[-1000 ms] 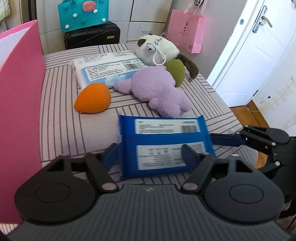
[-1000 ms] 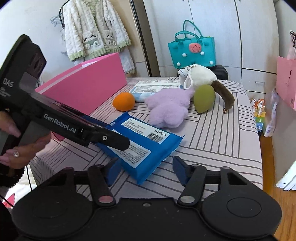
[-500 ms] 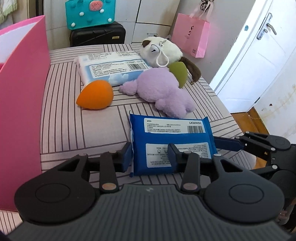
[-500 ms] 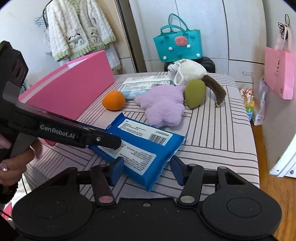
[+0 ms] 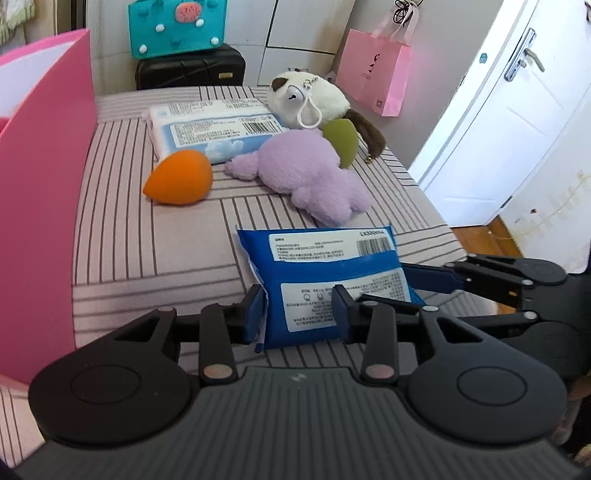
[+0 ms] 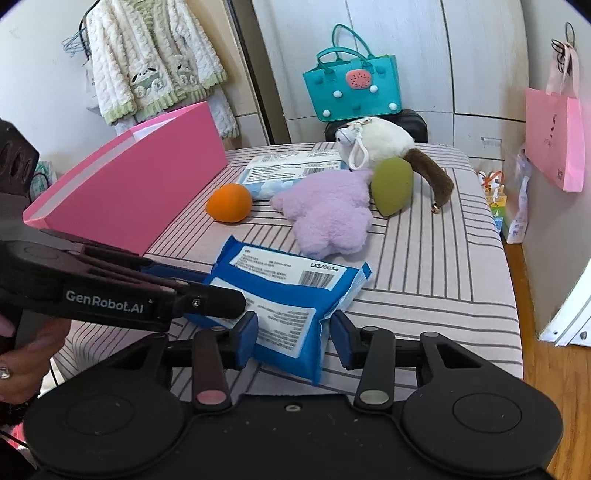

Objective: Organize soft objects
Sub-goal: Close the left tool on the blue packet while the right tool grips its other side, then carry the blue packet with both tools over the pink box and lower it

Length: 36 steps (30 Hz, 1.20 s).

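A blue tissue pack (image 5: 328, 280) lies at the near edge of the striped table (image 5: 122, 236). My left gripper (image 5: 299, 314) has its jaws closed in on the pack's near end. My right gripper (image 6: 293, 334) straddles the pack's (image 6: 291, 295) other corner, the left pad touching it and the right pad just off it. Beyond lie a purple plush (image 5: 310, 173), an orange sponge (image 5: 181, 177), a green sponge (image 5: 341, 138), a white plush dog (image 5: 310, 98) and a white tissue pack (image 5: 214, 125).
A tall pink box (image 5: 40, 192) stands along the table's left side. A black suitcase (image 5: 192, 70) with a teal bag (image 5: 177, 22) stands behind the table. A pink paper bag (image 5: 376, 74) hangs on the wall. A white door (image 5: 498, 122) is on the right.
Both grippers' jaws have narrowed onto the blue pack. The left one has slid toward the pack's left end, and the pack has shifted slightly.
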Each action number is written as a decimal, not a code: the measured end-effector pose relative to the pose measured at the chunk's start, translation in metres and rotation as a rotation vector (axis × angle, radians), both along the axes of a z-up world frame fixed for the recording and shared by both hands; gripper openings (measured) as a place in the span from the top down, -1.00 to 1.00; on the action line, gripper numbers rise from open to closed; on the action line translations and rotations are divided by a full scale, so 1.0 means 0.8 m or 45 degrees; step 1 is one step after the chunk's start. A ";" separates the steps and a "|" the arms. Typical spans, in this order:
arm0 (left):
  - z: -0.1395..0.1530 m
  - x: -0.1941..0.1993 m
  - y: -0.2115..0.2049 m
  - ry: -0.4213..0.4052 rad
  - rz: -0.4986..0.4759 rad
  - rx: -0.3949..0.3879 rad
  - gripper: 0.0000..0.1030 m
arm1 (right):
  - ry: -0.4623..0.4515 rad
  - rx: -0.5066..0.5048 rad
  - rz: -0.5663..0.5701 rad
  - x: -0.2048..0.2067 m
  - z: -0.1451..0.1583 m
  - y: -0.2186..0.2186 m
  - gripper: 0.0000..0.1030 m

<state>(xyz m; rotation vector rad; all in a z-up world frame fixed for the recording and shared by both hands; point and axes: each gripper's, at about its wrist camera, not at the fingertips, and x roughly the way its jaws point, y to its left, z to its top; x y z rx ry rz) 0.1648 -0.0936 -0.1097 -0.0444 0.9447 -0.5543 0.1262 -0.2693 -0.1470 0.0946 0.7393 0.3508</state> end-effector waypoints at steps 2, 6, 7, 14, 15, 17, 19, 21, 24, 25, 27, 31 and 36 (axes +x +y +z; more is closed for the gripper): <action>0.002 -0.004 0.003 0.014 -0.006 -0.015 0.27 | -0.002 -0.026 0.007 0.000 0.003 0.006 0.05; 0.007 -0.015 0.011 0.027 -0.020 -0.046 0.27 | 0.008 -0.065 0.031 -0.001 0.007 0.010 0.05; 0.009 -0.017 0.013 0.042 -0.028 -0.057 0.27 | 0.013 -0.069 0.040 -0.003 0.009 0.010 0.05; 0.025 -0.035 0.029 0.121 -0.082 -0.088 0.39 | 0.079 -0.027 0.094 -0.014 0.024 0.002 0.01; 0.028 -0.037 0.030 0.121 -0.085 -0.084 0.39 | 0.091 -0.017 0.104 -0.016 0.026 0.002 0.01; 0.034 -0.045 0.035 0.117 -0.091 -0.077 0.40 | 0.114 -0.006 0.131 -0.021 0.032 0.003 0.01; 0.041 -0.052 0.040 0.110 -0.092 -0.075 0.40 | 0.125 -0.008 0.158 -0.028 0.038 0.007 0.01; 0.049 -0.061 0.046 0.099 -0.091 -0.075 0.40 | 0.134 -0.009 0.183 -0.032 0.046 0.011 0.00; 0.061 -0.074 0.055 0.078 -0.090 -0.063 0.40 | 0.140 -0.015 0.226 -0.041 0.059 0.018 0.00; 0.064 -0.078 0.057 0.059 -0.086 -0.048 0.40 | 0.140 -0.021 0.243 -0.045 0.063 0.021 0.00; 0.067 -0.085 0.064 0.039 -0.066 -0.023 0.40 | 0.147 -0.033 0.282 -0.051 0.071 0.027 0.00; 0.074 -0.095 0.079 0.044 -0.041 -0.024 0.40 | 0.127 -0.071 0.349 -0.064 0.090 0.048 0.00; 0.093 -0.114 0.102 0.004 -0.030 -0.027 0.40 | 0.084 -0.141 0.412 -0.079 0.107 0.074 -0.02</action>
